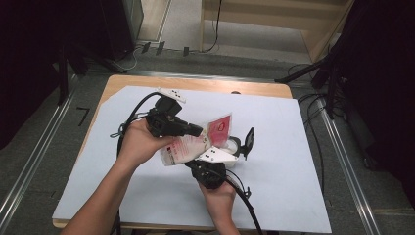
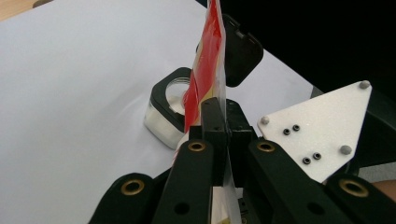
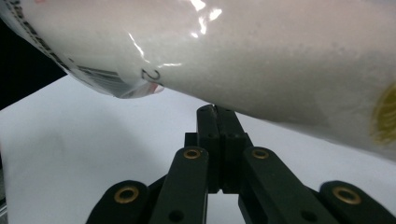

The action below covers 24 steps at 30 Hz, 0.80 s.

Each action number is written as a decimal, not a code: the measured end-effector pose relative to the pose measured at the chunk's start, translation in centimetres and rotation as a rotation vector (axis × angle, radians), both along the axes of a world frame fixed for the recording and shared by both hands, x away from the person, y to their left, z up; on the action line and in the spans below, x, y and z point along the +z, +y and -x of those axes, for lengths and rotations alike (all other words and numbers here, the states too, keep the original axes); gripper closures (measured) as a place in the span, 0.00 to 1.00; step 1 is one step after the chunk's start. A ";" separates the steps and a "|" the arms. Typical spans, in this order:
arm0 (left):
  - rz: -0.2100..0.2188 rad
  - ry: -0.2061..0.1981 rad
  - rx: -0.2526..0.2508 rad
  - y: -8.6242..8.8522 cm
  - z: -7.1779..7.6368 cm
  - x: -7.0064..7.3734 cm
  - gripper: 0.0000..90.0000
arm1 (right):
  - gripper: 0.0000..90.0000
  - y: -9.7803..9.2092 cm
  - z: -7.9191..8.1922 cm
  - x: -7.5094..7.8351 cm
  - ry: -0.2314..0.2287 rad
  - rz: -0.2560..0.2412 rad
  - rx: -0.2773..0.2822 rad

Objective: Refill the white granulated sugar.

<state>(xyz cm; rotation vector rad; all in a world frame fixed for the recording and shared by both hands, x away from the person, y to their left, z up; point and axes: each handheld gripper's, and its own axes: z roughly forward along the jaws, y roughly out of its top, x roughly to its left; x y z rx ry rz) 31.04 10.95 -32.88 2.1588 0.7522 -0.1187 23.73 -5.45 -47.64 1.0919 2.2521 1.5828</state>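
Observation:
A plastic bag (image 1: 188,146) of white grains with a red top is held tilted above the table. My left gripper (image 1: 201,131) is shut on its red upper edge (image 2: 208,56), the film pinched between the jaws (image 2: 223,105). My right gripper (image 1: 193,165) sits under the bag's lower end. Its jaws (image 3: 215,111) are together, with the tips at the bag's underside (image 3: 280,56). Just past the bag stands a small clear container (image 1: 234,145) (image 2: 168,109) with a black rim. Its black lid (image 1: 249,138) (image 2: 240,51) is flipped up and open.
A white sheet (image 1: 293,171) covers the wooden table, with bare room to the right and near the front edge. The right gripper's grey three-cornered plate (image 2: 317,130) sits close beside the left jaws. Cables trail from both grippers. Black stands and cables lie on the floor beyond.

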 end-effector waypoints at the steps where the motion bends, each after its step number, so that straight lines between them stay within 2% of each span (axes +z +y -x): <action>1: 0.007 0.000 0.001 0.1 0.0 0.1 1.00 | 1.00 0.0 0.0 0.0 -0.002 0.003 -0.002; 10: 0.055 -0.003 -0.003 0.7 0.4 0.9 1.00 | 1.00 -0.5 -0.6 0.0 -0.001 -0.015 -0.032; 13: 0.063 -0.008 -0.007 0.8 0.5 0.8 1.00 | 1.00 -1.0 -1.0 0.5 -0.002 -0.053 -0.062; 15: 0.078 -0.007 -0.006 1.0 0.6 0.7 1.00 | 1.00 -1.0 -1.1 0.7 0.002 -0.054 -0.069; 19: 0.077 -0.012 0.001 1.6 0.8 0.6 1.00 | 1.00 -1.0 -1.2 0.9 -0.004 -0.054 -0.074; 24: 0.094 0.008 0.011 2.6 0.9 0.1 1.00 | 1.00 -0.9 -1.3 0.9 -0.008 -0.049 -0.074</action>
